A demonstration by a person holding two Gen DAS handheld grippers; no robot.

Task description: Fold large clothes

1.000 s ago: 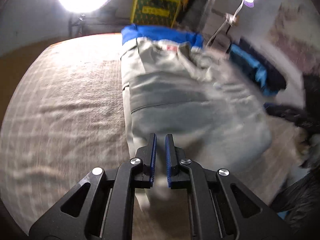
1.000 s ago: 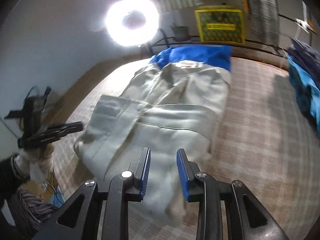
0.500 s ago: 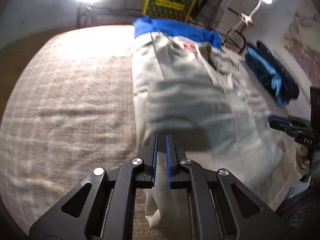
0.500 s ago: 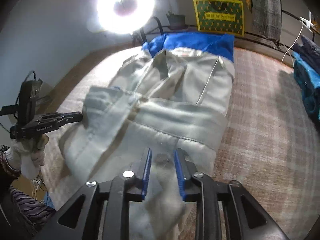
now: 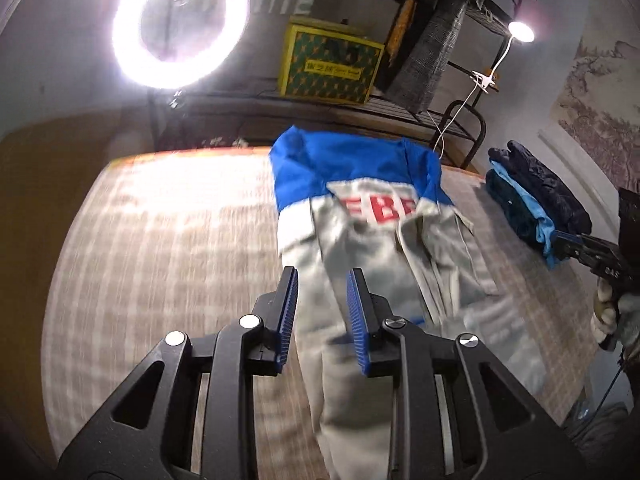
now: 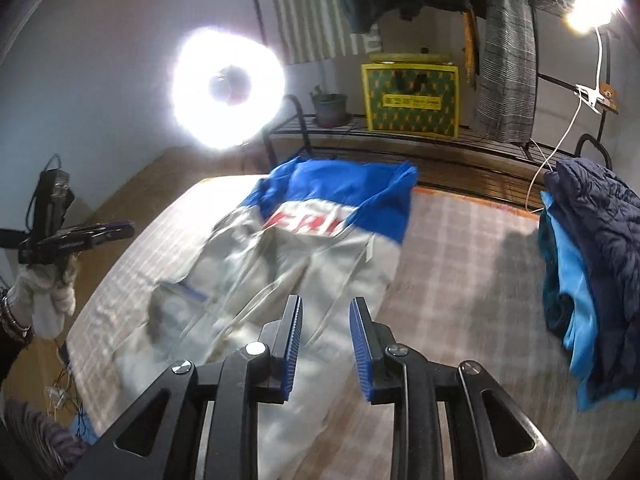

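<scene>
A large grey-white jacket (image 5: 372,264) with a blue top band and red letters lies lengthwise on the checked bed cover (image 5: 160,260). My left gripper (image 5: 322,272) hovers above its near end. Its jaws are opening, and nothing is pinched between them; the cloth shows through the gap from below. My right gripper (image 6: 327,300) hangs over the same jacket (image 6: 320,256) with its jaws apart and empty. Each gripper shows in the other's view: the right gripper (image 5: 560,240) at the bed's right side, the left gripper (image 6: 124,228) at its left side, each in a gloved hand.
A stack of folded dark blue and light blue clothes (image 6: 588,260) sits on the bed's right side. Behind the bed are a ring light (image 6: 228,88), a wire rack with a yellow-green box (image 6: 410,100), hanging clothes and a clip lamp.
Both grippers have lifted and drawn back from the jacket, so the far wall now shows. The left jaws, shut before, now stand apart. The jacket's red letters have come into sight.
</scene>
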